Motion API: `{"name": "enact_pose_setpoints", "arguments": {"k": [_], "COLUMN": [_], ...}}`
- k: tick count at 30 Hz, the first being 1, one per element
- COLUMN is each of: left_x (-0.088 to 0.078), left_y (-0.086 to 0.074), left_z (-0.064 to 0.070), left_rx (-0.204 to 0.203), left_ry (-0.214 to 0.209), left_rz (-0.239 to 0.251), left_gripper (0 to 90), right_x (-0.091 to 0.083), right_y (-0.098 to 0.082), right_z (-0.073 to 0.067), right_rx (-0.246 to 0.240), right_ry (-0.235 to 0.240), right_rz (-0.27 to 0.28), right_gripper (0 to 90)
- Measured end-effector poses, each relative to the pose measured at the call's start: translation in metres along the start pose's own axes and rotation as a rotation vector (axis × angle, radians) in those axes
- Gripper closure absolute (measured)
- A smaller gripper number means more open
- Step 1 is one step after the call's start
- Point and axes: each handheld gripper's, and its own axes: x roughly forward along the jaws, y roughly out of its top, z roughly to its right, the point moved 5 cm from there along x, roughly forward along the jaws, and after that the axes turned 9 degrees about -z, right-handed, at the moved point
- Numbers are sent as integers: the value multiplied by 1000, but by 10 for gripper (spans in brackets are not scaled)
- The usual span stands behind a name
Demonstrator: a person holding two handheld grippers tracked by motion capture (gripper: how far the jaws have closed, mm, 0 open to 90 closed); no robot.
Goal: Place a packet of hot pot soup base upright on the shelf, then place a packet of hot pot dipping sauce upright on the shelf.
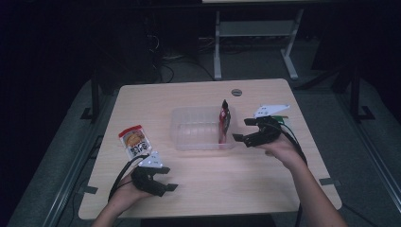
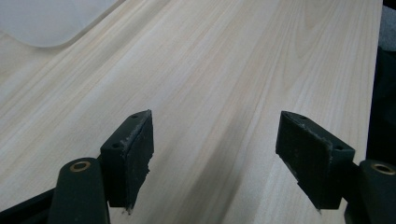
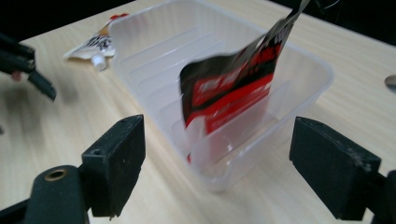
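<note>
Nearest the person, the left gripper rests low over the bare front of the wooden table, jaws spread wide with nothing between them. Just beyond it on the table's left lies an orange-and-white snack pouch, flat and untouched. At mid-table stands a clear plastic tray. A red-and-black sachet stands on edge inside the tray, leaning against its right-hand wall, top corner rising above the rim. The right gripper is held just outside that wall, jaws spread apart, pads clear of the sachet. A round grey cap sits near the far edge.
</note>
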Motion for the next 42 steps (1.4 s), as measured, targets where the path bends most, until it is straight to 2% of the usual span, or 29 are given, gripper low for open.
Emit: {"name": "enact_pose_setpoints", "arguments": {"k": [5, 11, 23, 25, 26, 28, 29, 30, 33, 34, 37, 39, 42], "left_x": [-1, -1, -1, -1, -2, -4, -5, -7, -14, -16, -26, -32, -42], "left_y": [-1, -1, -2, -2, -3, -3, -3, -2, -3, -3, -3, -3, -3], "left_z": [0, -1, -1, -2, -2, -3, -3, -5, -11, -12, -21, -28, -41], "left_rx": [-7, -2, -18, -17, -31, -29, -41, -34, -48, -68, -85, -107, -136], "left_ry": [3, 9, 8, 13, 13, 26, 26, 39, 73, 80, 133, 153, 188], "left_rz": [1, -3, -1, -1, -1, 2, 7, 7, 4, 10, 15, 19, 21], "left_gripper": [272, 273, 275, 277, 278, 301, 319, 342, 436, 491, 649, 750, 883], "right_x": [-2, -6, 1, 3, 4, 4, 3, 3, 2, 2, 4, 7, 9], "right_y": [-12, -30, -59, -66, -69, -76, -79, -82, -90, -92, -91, -90, -91], "right_z": [-8, -19, -43, -47, -49, -51, -53, -54, -58, -59, -60, -61, -63], "right_rx": [-1, -4, -36, -40, -46, -33, -25, -18, -10, -13, -21, -18, -24], "right_ry": [6, 29, 36, 46, 38, 41, 57, 67, 69, 71, 80, 87, 87], "right_rz": [-32, -41, -63, -84, -93, -106, -101, -95, -91, -97, -97, -95, -100], "right_gripper": [168, 170, 171, 171, 170, 167, 164, 162, 149, 149, 149, 145, 145]}}
